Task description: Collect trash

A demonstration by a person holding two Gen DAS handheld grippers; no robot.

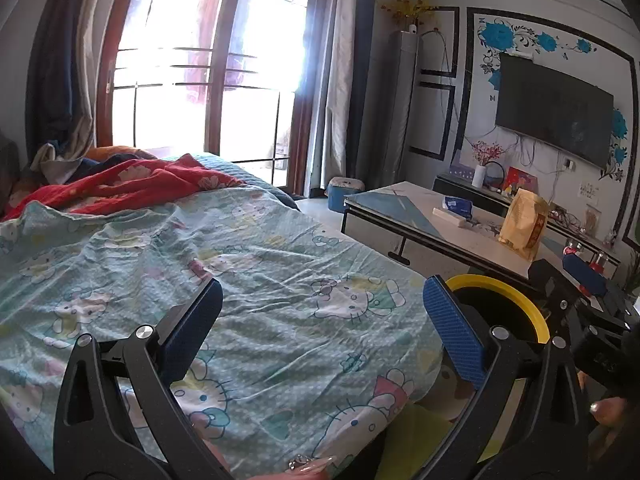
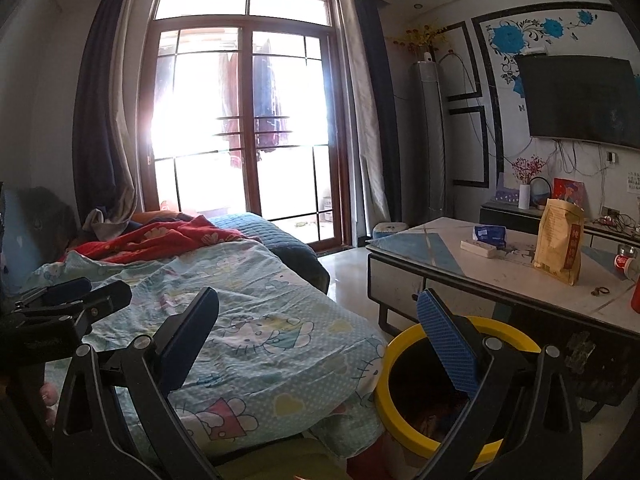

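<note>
**Both tongs spread wide over the bed, bin at the foot**

Left tongs (image 1: pixel 322 336) fill the bottom of the left wrist view, spread apart and gripping nothing, above a bed sheet (image 1: pixel 248 264) printed with cartoon cats. At lower right, just behind the blue pad, sits the yellow-rimmed bin (image 1: pixel 516 300), touching the bed's edge. The right tongs (image 1: pixel 576 280) poke in at the right edge, over the bin. Beyond, in the right middle, a worktop (image 1: pixel 404 210) carries a tan paper bag (image 1: pixel 522 228). A red blanket (image 1: pixel 132 184) lies bunched at left.

Right tongs (image 2: pixel 318 330) take the bottom of the right wrist view, likewise released and empty. The yellow-rimmed bin (image 2: pixel 390 380) lies low and right of centre, between bed sheet (image 2: pixel 256 320) and worktop (image 2: pixel 452 268), something reddish inside. The tan paper bag (image 2: pixel 558 240) stands upright at right. The left tongs (image 2: pixel 76 292) show at the left edge, jaws parted.
</note>
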